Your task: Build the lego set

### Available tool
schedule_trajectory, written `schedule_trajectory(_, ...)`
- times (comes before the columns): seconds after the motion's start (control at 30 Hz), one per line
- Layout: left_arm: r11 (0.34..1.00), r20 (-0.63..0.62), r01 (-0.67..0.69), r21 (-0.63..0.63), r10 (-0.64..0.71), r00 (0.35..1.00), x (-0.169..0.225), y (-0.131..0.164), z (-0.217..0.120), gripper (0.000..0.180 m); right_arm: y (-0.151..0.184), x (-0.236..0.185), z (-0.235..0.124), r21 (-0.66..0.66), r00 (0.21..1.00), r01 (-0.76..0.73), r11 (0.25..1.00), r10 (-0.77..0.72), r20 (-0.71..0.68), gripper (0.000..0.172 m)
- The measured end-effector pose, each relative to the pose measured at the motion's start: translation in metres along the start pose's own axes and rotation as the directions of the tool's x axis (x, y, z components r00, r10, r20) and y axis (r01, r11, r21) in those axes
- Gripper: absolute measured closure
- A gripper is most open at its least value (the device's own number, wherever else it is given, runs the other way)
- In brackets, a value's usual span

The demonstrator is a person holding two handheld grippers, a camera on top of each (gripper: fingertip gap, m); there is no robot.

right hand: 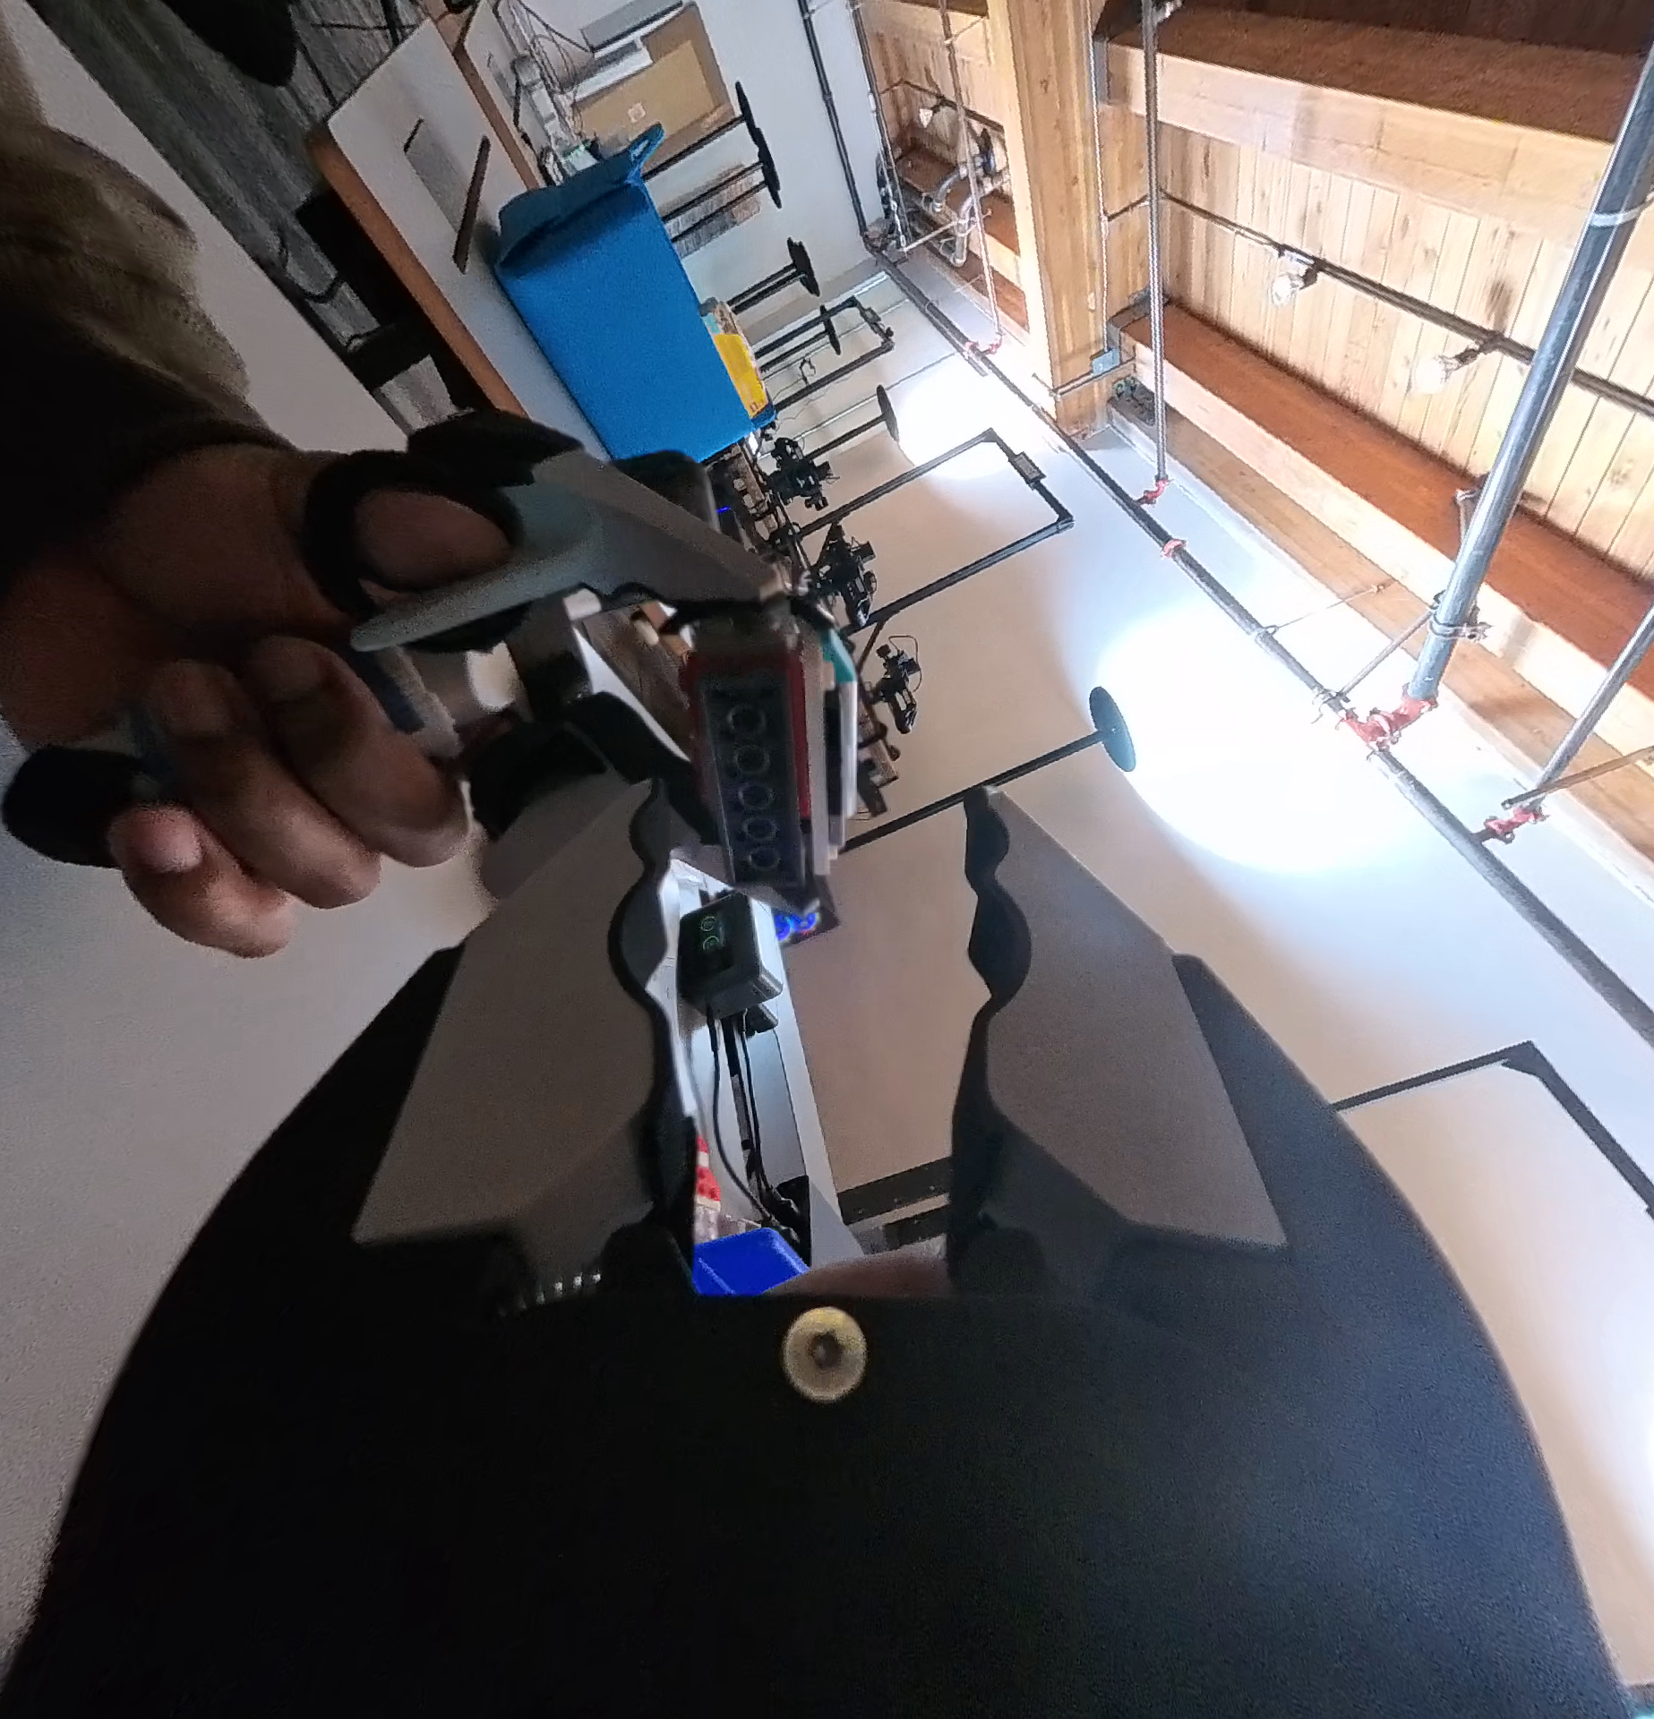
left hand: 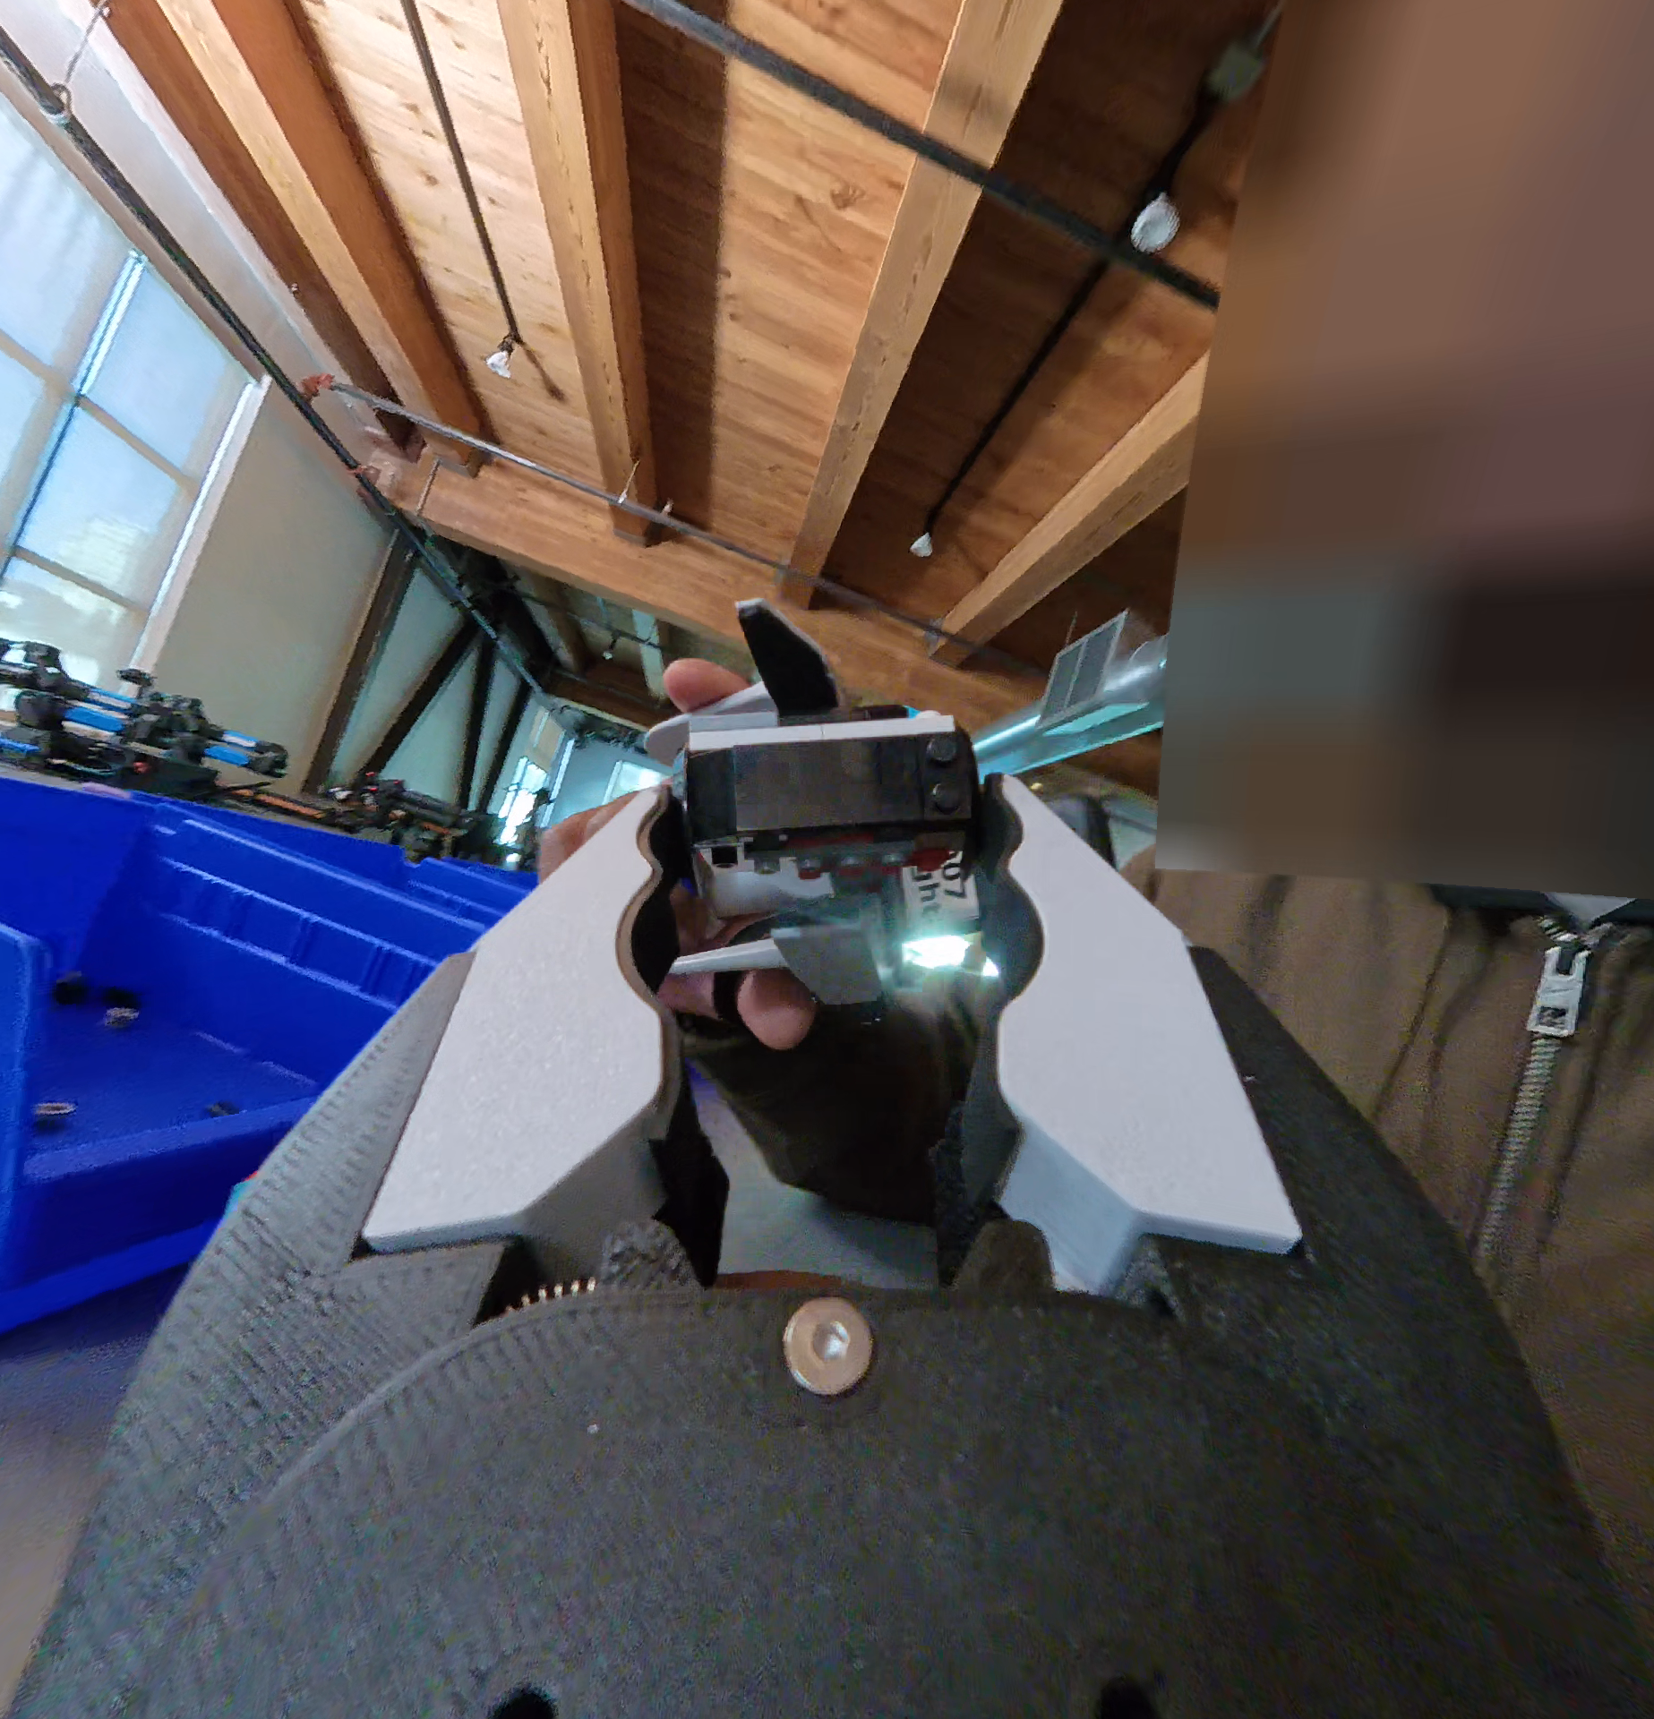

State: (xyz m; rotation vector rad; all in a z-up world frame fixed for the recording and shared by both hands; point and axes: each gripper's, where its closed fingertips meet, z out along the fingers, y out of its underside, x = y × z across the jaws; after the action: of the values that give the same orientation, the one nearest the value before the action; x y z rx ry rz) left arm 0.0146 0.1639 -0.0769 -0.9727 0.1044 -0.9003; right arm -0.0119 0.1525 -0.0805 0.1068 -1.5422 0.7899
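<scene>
At left, blue bin [left hand: 199,939] holding small dark pieces [left hand: 88,995], brick model [left hand: 823,791] clamped in left hand-held gripper [left hand: 827,819]

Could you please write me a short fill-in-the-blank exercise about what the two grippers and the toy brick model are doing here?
1. The left gripper is shut on a toy ____ model.
2. The bin on the left is ____ in colour.
3. The right gripper stands ____, pressing nothing.
4. Overhead, the ceiling beams are made of ____.

Missing words: brick; blue; open; wood
</scene>
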Motion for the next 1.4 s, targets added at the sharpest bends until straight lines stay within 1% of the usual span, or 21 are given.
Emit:
schedule_trajectory(0.1,0.993,0.058,-0.098,-0.059,0.101,0.993,-0.003,0.006,0.003,0.115,0.003,-0.004,-0.003,0.005,1.0,0.017,1.0,-0.017,-0.006,0.108)
schedule_trajectory(0.17,0.978,0.111,-0.177,-0.11,0.189,0.976,-0.008,0.01,0.005,0.115,0.004,-0.004,-0.006,0.01,1.0,0.017,1.0,-0.017,-0.026,0.111)
schedule_trajectory(0.23,0.948,0.166,-0.266,-0.174,0.294,0.941,-0.014,0.013,0.005,0.115,0.006,-0.003,-0.007,0.017,0.999,0.008,1.0,-0.007,-0.05,0.112)
schedule_trajectory(0.33,0.886,0.213,-0.383,-0.261,0.44,0.873,-0.02,0.015,0.006,0.115,0.02,-0.006,-0.009,-0.004,0.998,-0.04,0.999,0.04,-0.044,0.111)
schedule_trajectory(0.43,0.852,0.24,-0.433,-0.296,0.505,0.829,-0.024,0.013,0.003,0.116,0.033,-0.009,-0.016,-0.034,0.99,-0.136,0.99,0.135,-0.033,0.111)
schedule_trajectory(0.47,0.849,0.246,-0.439,-0.295,0.511,0.824,-0.025,0.012,0.002,0.116,0.035,-0.009,-0.019,-0.035,0.984,-0.173,0.984,0.172,-0.037,0.112)
schedule_trajectory(0.53,0.867,0.258,-0.402,-0.295,0.478,0.84,-0.029,0.015,0.001,0.116,0.04,-0.011,-0.021,-0.042,0.967,-0.255,0.966,0.254,-0.024,0.112)
schedule_trajectory(0.6,0.882,0.267,-0.36,-0.306,0.442,0.856,-0.037,0.026,-0.003,0.115,0.047,-0.019,-0.017,-0.082,0.967,-0.254,0.964,0.254,-0.009,0.111)
schedule_trajectory(0.67,0.89,0.251,-0.342,-0.302,0.42,0.872,-0.038,0.03,-0.004,0.116,0.048,-0.026,-0.015,-0.099,0.967,-0.25,0.963,0.253,0.02,0.112)
schedule_trajectory(0.77,0.89,0.214,-0.365,-0.273,0.426,0.879,-0.029,0.024,-0.002,0.116,0.047,-0.025,-0.016,-0.095,0.952,-0.3,0.949,0.304,0.033,0.113)
schedule_trajectory(0.9,0.917,0.17,-0.334,-0.217,0.372,0.912,-0.021,0.02,-0.002,0.116,0.048,-0.025,-0.017,-0.093,0.912,-0.401,0.911,0.407,0.058,0.115)
schedule_trajectory(0.97,0.936,0.132,-0.307,-0.173,0.331,0.935,-0.014,0.015,-0.002,0.116,0.047,-0.028,-0.019,-0.094,0.875,-0.468,0.879,0.476,0.088,0.117)
schedule_trajectory(1.0,0.944,0.104,-0.292,-0.153,0.309,0.945,-0.009,0.012,-0.002,0.116,0.046,-0.03,-0.02,-0.094,0.843,-0.519,0.849,0.527,0.106,0.118)
schedule_trajectory(1.07,0.952,0.061,-0.28,-0.121,0.288,0.956,-0.001,0.007,-0.003,0.116,0.042,-0.033,-0.023,-0.091,0.741,-0.648,0.756,0.654,0.152,0.118)
schedule_trajectory(1.17,0.955,0.009,-0.275,-0.106,0.278,0.961,0.008,0.004,-0.003,0.116,0.034,-0.037,-0.027,-0.102,0.52,-0.828,0.551,0.823,0.23,0.119)
schedule_trajectory(1.23,0.958,-0.023,-0.268,-0.097,0.267,0.963,0.013,0.003,-0.002,0.116,0.024,-0.036,-0.03,-0.108,0.328,-0.922,0.373,0.898,0.294,0.119)
schedule_trajectory(1.3,0.96,-0.051,-0.262,-0.095,0.258,0.965,0.018,0.004,-0.002,0.115,0.015,-0.033,-0.031,-0.117,0.124,-0.978,0.175,0.928,0.351,0.119)
schedule_trajectory(1.37,0.962,-0.071,-0.258,-0.094,0.252,0.965,0.022,0.006,-0.001,0.115,0.005,-0.033,-0.031,-0.144,-0.086,-0.989,-0.029,0.909,0.407,0.119)
schedule_trajectory(1.4,0.962,-0.078,-0.256,-0.094,0.249,0.965,0.023,0.006,0.0,0.115,0.0,-0.033,-0.03,-0.157,-0.178,-0.98,-0.121,0.883,0.434,0.119)
